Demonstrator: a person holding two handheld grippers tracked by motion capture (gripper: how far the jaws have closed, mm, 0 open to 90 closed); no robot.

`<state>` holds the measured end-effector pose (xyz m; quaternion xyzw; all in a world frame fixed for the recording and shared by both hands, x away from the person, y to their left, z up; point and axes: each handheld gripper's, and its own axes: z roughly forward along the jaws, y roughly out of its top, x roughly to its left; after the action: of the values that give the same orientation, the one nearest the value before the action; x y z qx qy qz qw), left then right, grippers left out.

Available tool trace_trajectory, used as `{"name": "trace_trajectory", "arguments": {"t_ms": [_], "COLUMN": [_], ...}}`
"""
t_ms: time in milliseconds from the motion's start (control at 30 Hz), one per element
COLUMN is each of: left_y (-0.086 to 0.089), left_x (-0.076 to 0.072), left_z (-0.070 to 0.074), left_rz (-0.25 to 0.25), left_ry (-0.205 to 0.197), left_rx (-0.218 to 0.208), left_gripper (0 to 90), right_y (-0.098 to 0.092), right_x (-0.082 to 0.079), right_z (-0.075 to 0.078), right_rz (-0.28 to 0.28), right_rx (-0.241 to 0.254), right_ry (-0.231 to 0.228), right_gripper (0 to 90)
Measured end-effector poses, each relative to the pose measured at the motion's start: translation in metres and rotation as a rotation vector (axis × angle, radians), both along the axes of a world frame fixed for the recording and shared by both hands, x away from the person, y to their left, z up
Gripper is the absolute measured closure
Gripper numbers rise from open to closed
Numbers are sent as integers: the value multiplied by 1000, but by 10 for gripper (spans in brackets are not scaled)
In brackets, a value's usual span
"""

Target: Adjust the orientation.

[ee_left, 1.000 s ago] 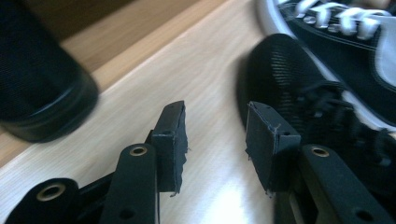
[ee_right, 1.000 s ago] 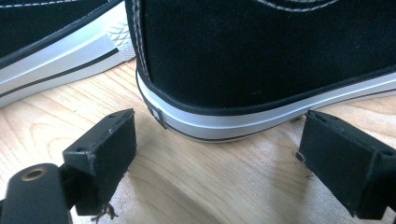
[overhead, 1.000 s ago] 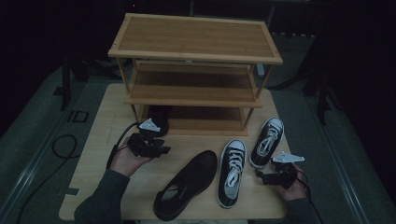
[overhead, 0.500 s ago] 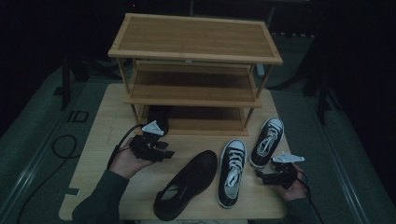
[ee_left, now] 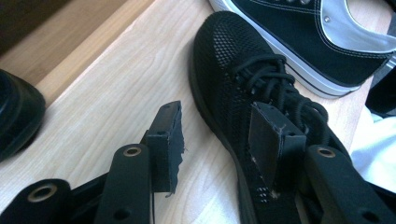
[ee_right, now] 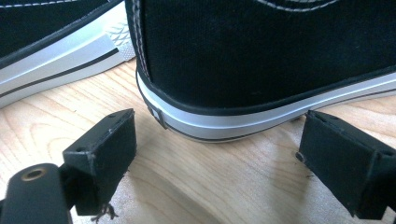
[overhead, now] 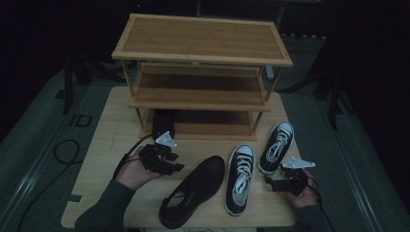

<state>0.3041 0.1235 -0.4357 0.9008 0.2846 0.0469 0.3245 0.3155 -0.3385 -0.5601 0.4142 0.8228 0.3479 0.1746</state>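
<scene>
Dark room, lit counter point(overhead: 111, 140): your left gripper point(overhead: 167, 162), fingers just spread, straddles the black shoe point(overhead: 196, 188); your right gripper point(overhead: 278, 183), fingers apart, faces a sneaker point(overhead: 276, 146) heel for grasping.

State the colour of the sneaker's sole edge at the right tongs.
White with a thin black stripe, on the sneaker; clearest in the right gripper view.

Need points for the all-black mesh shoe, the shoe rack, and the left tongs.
all-black mesh shoe point(overhead: 196, 188): high view, on the laced upper at mid-shoe.
shoe rack point(overhead: 200, 39): high view, on the bare top shelf.
left tongs point(ee_left: 217, 135): left gripper view, midway between the two open fingertips, beside the shoe's edge.
</scene>
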Motion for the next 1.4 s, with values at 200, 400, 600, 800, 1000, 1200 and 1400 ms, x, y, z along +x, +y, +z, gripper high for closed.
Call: {"name": "trace_trajectory", "arguments": {"t_ms": [200, 400, 600, 800, 1000, 1200, 1400], "left_y": [-5, -10, -15, -18, -20, -23, -27], "left_x": [-6, -10, -16, -23, -30, -37, -39], "left_z": [0, -1, 0, 3, 6, 2, -8], "left_rz": [-13, -43, -53, -69, -77, -94, -79], "left_ry": [-4, -3, -5, -13, -14, -4, -5], "left_rx": [10, 20, 24, 26, 30, 53, 126], "left_gripper": [547, 546, 545, 546, 546, 547, 601], "right_y": [0, 0, 0, 0, 0, 0, 0], "right_x": [0, 0, 0, 0, 0, 0, 0], "right_z": [0, 0, 0, 0, 0, 0, 0], "right_rz": [0, 1, 1, 0, 1, 1, 1], "right_rx": [0, -1, -1, 0, -1, -1, -1], "right_ry": [0, -1, -1, 0, -1, -1, -1], "right_gripper": [111, 111, 111, 111, 111, 111, 111]}}
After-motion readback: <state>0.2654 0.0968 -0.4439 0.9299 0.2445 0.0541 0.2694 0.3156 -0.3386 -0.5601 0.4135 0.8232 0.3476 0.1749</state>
